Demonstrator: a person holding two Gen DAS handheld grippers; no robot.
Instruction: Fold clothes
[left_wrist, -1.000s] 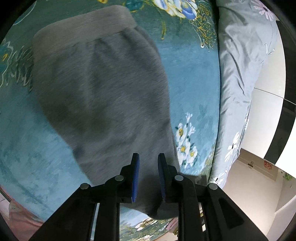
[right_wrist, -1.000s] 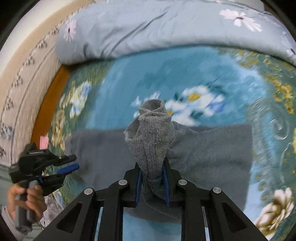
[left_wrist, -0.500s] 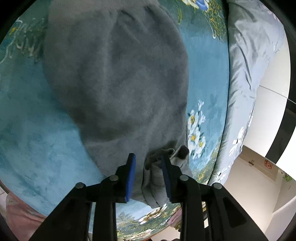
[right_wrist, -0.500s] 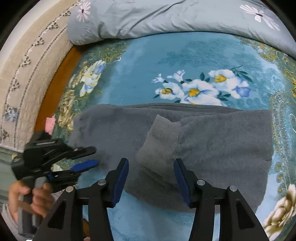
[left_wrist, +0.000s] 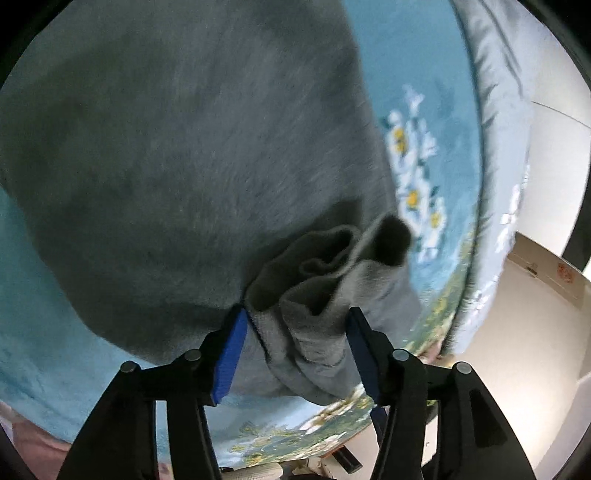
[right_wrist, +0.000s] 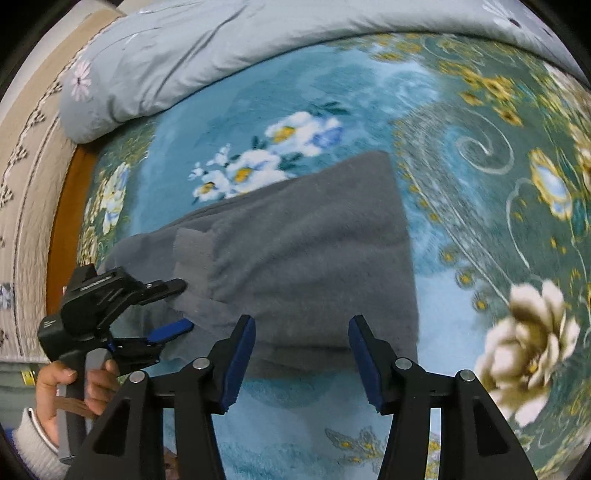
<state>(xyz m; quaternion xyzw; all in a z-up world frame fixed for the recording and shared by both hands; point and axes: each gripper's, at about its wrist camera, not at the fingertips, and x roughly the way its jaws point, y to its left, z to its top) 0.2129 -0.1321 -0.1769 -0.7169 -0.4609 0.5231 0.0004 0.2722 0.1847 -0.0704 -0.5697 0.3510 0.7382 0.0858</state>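
Observation:
A grey fleece garment (right_wrist: 295, 251) lies folded on the teal floral blanket (right_wrist: 480, 155). In the left wrist view the garment (left_wrist: 166, 155) fills most of the frame. Its ribbed cuffs (left_wrist: 325, 273) are bunched between the fingers of my left gripper (left_wrist: 295, 325), whose jaws stand wide open around them. The left gripper also shows in the right wrist view (right_wrist: 173, 306), open at the garment's left end, held in a hand. My right gripper (right_wrist: 301, 336) is open and empty, just above the garment's near edge.
A grey-blue floral quilt (right_wrist: 221, 48) is rolled along the far side of the bed. A wooden bed edge (right_wrist: 62, 221) and a patterned beige cover (right_wrist: 22, 155) lie at the left. A white wall and floor (left_wrist: 535, 295) show beyond the bed.
My right gripper let go of the ribbed cuff and drew back open. My left gripper moved forward onto the cuffs and its jaws spread wider around them.

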